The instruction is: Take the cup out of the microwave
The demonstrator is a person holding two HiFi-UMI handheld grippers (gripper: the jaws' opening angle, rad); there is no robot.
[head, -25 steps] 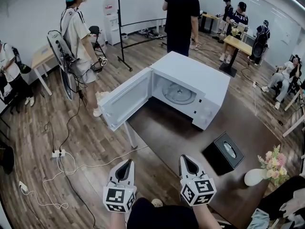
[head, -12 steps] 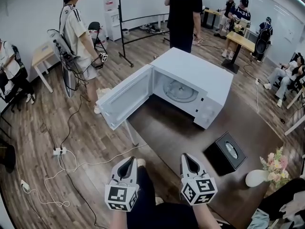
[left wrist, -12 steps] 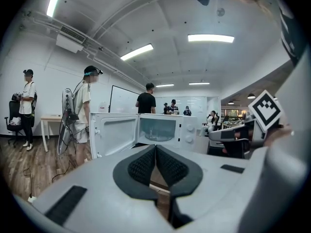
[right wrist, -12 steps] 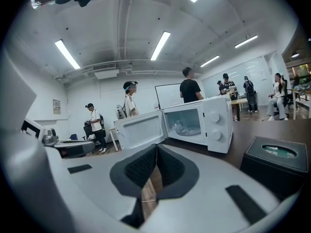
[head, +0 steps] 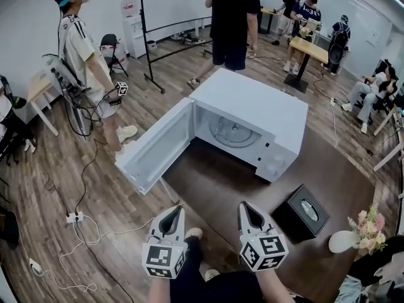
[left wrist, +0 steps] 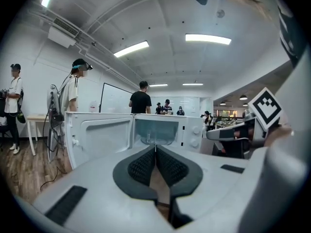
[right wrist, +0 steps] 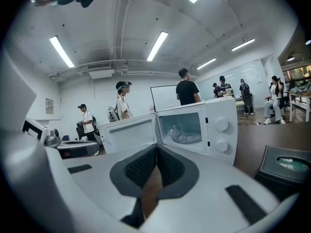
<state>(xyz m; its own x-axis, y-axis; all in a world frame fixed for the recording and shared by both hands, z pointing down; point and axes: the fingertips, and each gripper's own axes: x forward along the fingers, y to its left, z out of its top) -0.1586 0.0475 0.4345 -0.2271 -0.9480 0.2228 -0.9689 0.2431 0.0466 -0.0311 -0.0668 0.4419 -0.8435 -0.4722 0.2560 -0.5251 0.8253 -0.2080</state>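
The white microwave point(head: 255, 109) stands on the dark brown table point(head: 221, 188) with its door point(head: 154, 147) swung open to the left. Inside, on the glass turntable point(head: 233, 131), is a clear glass cup point(right wrist: 175, 130), which shows faintly in the left gripper view point(left wrist: 148, 136). My left gripper point(head: 177, 210) and right gripper point(head: 244, 207) are held side by side low in the head view. They point at the microwave from well short of it. Both are shut with nothing between their jaws, as the gripper views confirm point(left wrist: 155, 146) point(right wrist: 156, 145).
A black tissue box point(head: 308, 211) and a white vase of flowers point(head: 363, 229) stand on the table at the right. A power strip and cables point(head: 76, 218) lie on the wooden floor at the left. Several people stand or sit around the room behind the microwave.
Both grippers have moved forward toward the table, still shut and empty. The microwave now sits a little lower and nearer in the head view, and the left gripper has shifted slightly right.
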